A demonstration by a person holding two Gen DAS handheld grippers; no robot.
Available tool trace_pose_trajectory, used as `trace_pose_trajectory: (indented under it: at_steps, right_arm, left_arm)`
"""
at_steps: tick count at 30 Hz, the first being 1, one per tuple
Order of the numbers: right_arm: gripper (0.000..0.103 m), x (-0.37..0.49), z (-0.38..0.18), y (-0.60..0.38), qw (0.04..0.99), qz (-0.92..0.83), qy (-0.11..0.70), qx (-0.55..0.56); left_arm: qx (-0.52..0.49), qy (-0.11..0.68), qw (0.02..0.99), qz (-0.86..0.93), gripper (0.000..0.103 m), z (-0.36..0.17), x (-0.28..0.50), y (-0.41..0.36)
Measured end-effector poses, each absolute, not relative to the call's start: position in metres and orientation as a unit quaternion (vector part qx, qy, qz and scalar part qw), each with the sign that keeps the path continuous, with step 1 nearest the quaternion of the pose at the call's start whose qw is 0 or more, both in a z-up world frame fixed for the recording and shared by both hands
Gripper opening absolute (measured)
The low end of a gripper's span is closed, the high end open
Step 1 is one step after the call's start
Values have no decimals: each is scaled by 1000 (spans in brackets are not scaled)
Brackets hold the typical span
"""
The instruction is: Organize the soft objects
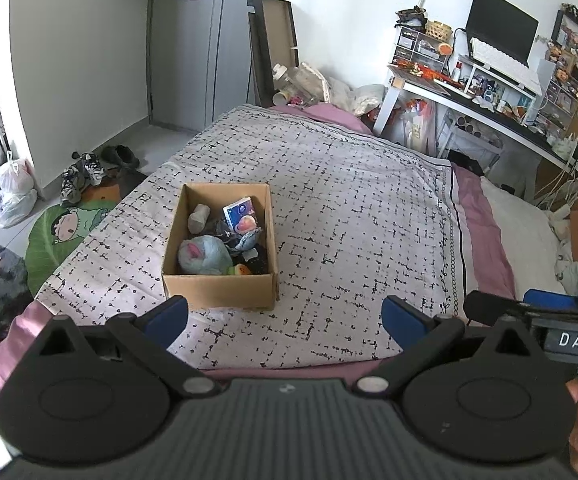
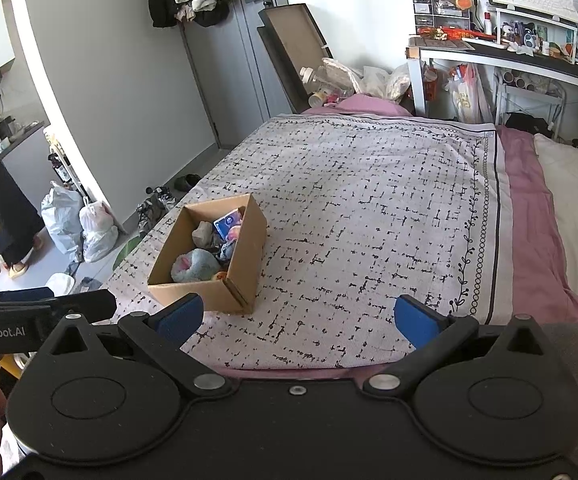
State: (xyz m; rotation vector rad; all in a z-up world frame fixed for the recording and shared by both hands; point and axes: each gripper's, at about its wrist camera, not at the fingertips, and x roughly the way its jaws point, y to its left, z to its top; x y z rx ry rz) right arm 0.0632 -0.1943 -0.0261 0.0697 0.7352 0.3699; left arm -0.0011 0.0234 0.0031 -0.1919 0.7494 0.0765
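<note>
An open cardboard box [image 1: 217, 290] stands on the patterned blanket [image 1: 349, 208] on the bed. It holds several soft things: a light blue plush with pink [image 1: 203, 255], a grey lump [image 1: 198, 218], a blue and white tissue pack [image 1: 238, 212] and a small orange toy [image 1: 242, 269]. The box also shows in the right wrist view [image 2: 245, 248]. My left gripper [image 1: 285, 320] is open and empty, held above the blanket's near edge, just right of the box. My right gripper [image 2: 297, 318] is open and empty, further right. The right gripper's side shows in the left wrist view [image 1: 549, 312].
A cluttered white desk [image 1: 469, 96] with monitor and keyboard stands at the back right. A white pillow [image 2: 577, 184] lies on the right of the bed. Shoes [image 1: 85, 172], plastic bags [image 1: 13, 188] and a green cartoon mat [image 1: 65, 228] lie on the floor at left.
</note>
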Motion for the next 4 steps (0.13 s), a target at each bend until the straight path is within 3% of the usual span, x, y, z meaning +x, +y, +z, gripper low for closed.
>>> trace_pose_trajectory:
  at_steps: [4]
  right_arm:
    - [103, 63, -27, -194, 916, 179, 358, 35]
  left_arm:
    - [-95, 368, 924, 37, 102, 2, 0, 24]
